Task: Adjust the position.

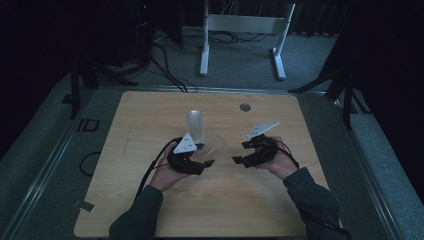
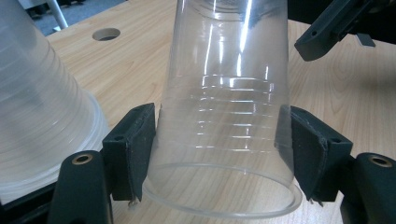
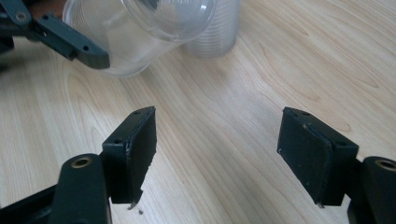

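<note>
On the wooden table (image 1: 150, 200) the person's left gripper (image 1: 200, 161) sits close to the middle of the tabletop, and its two black pads press on the walls of a clear plastic cup (image 2: 229, 121), one pad on each side just behind the rim, so the cup is clamped rather than merely framed. In the left gripper view the cup's open rim faces the camera and its narrow base points away toward twelve o'clock, tilted over the wood. From above, that same cup (image 1: 214, 147) is a faint glassy shape at about one o'clock from the left gripper, lying between the two grippers. A stack of clear cups (image 1: 196, 126) stands mouth-down at roughly twelve o'clock from the left gripper, just beside the held cup; in the left gripper view the stack (image 2: 42, 121) fills the nine o'clock edge. The right gripper (image 1: 239, 159) hovers at three o'clock from the left one, near it but apart, its jaws standing fairly wide with nothing but bare wood between them, as the right gripper view (image 3: 217, 154) shows plainly. In that view the held cup (image 3: 140, 28) lies toward eleven o'clock, with one jaw of the left gripper (image 3: 70, 44) across it and the stack (image 3: 215, 32) just behind. A small round hole in the tabletop (image 1: 244, 107) sits at twelve o'clock from the right gripper.
</note>
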The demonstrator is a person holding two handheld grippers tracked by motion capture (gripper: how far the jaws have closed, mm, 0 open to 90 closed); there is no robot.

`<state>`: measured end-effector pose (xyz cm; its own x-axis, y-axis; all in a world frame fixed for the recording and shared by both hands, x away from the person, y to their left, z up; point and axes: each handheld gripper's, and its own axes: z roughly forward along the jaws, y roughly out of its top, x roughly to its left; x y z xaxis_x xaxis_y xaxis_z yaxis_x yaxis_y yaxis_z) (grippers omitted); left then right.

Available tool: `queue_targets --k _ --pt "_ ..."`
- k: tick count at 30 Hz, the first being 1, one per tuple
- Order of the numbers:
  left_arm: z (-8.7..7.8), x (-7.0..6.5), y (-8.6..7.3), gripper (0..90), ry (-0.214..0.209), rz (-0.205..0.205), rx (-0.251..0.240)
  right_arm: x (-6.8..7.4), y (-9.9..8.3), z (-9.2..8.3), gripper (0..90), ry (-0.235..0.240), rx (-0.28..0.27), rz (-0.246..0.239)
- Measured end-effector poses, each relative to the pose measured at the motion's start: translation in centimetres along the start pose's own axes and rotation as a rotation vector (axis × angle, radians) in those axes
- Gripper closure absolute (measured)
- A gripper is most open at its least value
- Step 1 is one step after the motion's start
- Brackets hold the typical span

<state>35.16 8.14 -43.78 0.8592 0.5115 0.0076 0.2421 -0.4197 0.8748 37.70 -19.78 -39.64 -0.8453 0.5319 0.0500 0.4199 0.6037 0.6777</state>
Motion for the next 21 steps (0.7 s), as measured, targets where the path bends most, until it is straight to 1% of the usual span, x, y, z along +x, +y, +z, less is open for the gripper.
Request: queue_targets --k 1,6,8,9,10,11,12,14,15,16,18,21 --pt "0.0 0.0 0.1 30.2 -0.004 0.011 0.010 0.1 0.1 -0.1 28.9 -0.014 0.024 -0.025" --pt "0.2 -0.2 0.4 30.4 -0.018 0.032 0.029 0.2 0.4 -0.1 29.0 -0.037 0.046 -0.067" --pt "0.2 -0.2 0.4 30.4 -0.018 0.032 0.029 0.3 0.5 -0.2 29.0 -0.042 0.051 -0.075" --pt "0.2 -0.1 0.6 30.4 -0.013 0.047 0.043 0.4 0.8 -0.3 31.2 -0.050 0.065 -0.089" --pt "0.2 -0.1 0.6 30.4 -0.012 0.049 0.045 0.4 1.0 -0.3 31.6 -0.051 0.069 -0.105" --pt "0.2 -0.1 0.8 30.3 -0.013 0.056 0.049 0.5 1.1 -0.4 32.1 -0.052 0.072 -0.111" --pt "0.2 -0.1 0.9 30.4 -0.014 0.063 0.054 0.6 1.3 -0.4 32.6 -0.053 0.077 -0.129" --pt "0.2 -0.1 1.1 30.3 -0.012 0.080 0.061 0.7 1.6 -0.5 33.1 -0.057 0.091 -0.146" --pt "0.2 -0.1 1.1 30.3 -0.012 0.080 0.061 0.7 1.6 -0.5 33.1 -0.057 0.091 -0.146" --pt "0.2 -0.1 1.3 30.3 -0.007 0.092 0.069 0.7 1.9 -0.5 33.2 -0.068 0.102 -0.157" --pt "0.1 -0.1 1.4 30.3 -0.007 0.095 0.072 0.5 2.1 -0.5 33.4 -0.076 0.112 -0.157" --pt "0.1 0.0 1.5 30.3 -0.009 0.106 0.081 0.5 2.3 -0.7 33.4 -0.081 0.126 -0.170"
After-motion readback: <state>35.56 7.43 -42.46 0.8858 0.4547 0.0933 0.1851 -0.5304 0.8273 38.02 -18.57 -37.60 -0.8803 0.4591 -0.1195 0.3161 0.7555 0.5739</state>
